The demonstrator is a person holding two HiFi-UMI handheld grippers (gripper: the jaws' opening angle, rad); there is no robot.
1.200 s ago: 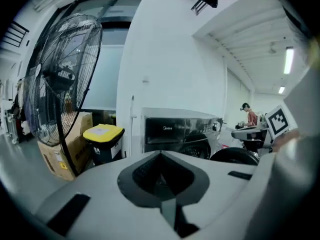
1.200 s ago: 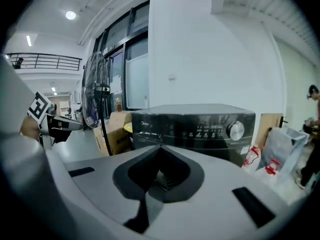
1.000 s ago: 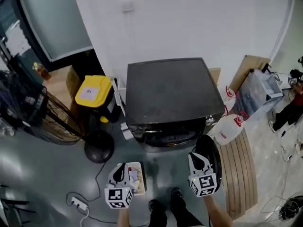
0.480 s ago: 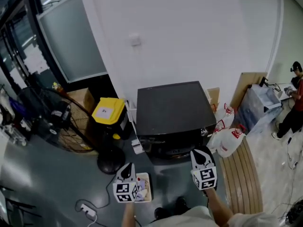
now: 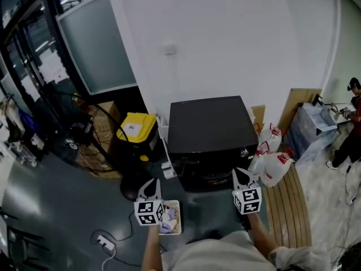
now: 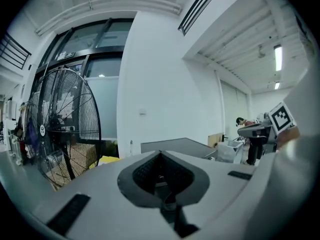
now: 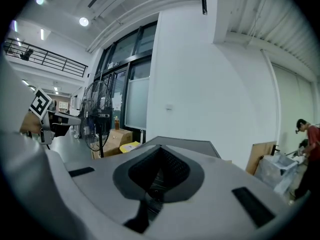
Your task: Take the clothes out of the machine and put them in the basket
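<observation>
Standing nearest the wearer, the left gripper (image 5: 151,186) and the right gripper (image 5: 241,177) point roughly level ahead of the body. Each has its jaws pressed together with nothing between them. Compared with 1 second ago, both grippers and the head camera have risen: the wearer has straightened up, and the floor scene now looks smaller and takes in more of the room.

Just right of the left gripper, the basket (image 5: 179,216) sits on the floor with light clothes (image 5: 167,226) lying inside it. Beyond the basket, the dark machine (image 5: 211,123) stands against the white wall. Whether its door is open cannot be told from these views. 2 white jugs (image 5: 274,168) stand at its right, a yellow-lidded bin (image 5: 135,127) at its left and a large fan (image 5: 73,134) further left.

Judgement: with clothes in the basket and both tools empty and raised, the unloading appears finished or paused. Any item remaining in the drum cannot be confirmed.
</observation>
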